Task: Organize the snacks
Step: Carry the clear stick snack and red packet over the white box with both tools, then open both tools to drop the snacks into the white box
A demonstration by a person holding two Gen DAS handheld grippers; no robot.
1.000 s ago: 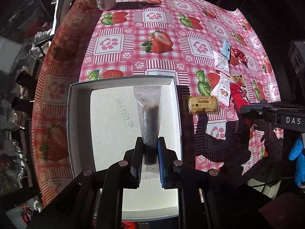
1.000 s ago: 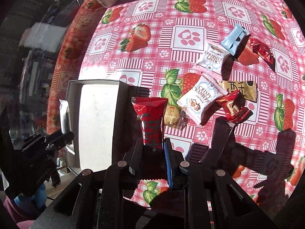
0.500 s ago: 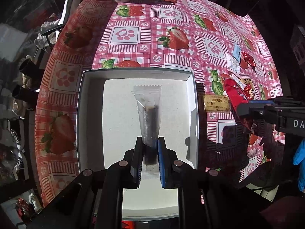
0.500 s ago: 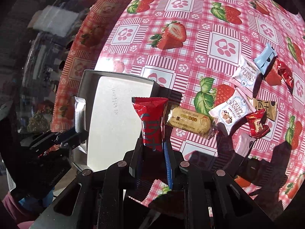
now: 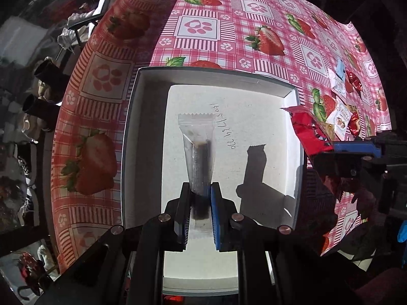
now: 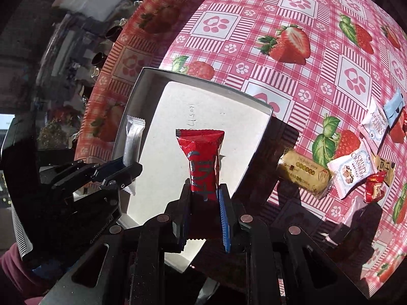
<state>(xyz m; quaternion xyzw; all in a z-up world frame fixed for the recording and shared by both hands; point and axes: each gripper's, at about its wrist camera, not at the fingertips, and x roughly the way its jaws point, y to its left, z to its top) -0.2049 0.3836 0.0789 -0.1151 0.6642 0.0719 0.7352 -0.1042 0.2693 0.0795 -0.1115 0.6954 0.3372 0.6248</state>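
While your left gripper [image 5: 199,193] hangs over the white box [image 5: 128,137], its jaws are clenched on the lower part of a clear packet [image 5: 198,147] with a dark bar inside. That packet stands straight out ahead of the jaws, its zigzag top edge pointing toward the far wall of the box, with the handwritten numbers on the box floor just to the right of it. Off to the right of those jaws, at the box's right wall, you can see your other gripper's red packet [image 5: 309,129] reaching in over the rim.

Your right gripper [image 6: 204,198] is grasping that red packet [image 6: 202,162] by its lower half; the packet rises upright ahead of the jaws, above the box [image 6: 201,81] floor near its right side. To the left of these jaws your left gripper [image 6: 124,170] shows with its clear packet [image 6: 133,137] over the left part of the box.

To the right of the right jaws, outside the box on the strawberry tablecloth [image 6: 292,5], lies a yellow bar [image 6: 302,175]. Just beyond it sit two white cranberry packets [image 6: 352,170], a small red candy [image 6: 374,189], a brown packet [image 6: 384,165] and a pale blue packet [image 6: 394,106], grouped close together, some touching.
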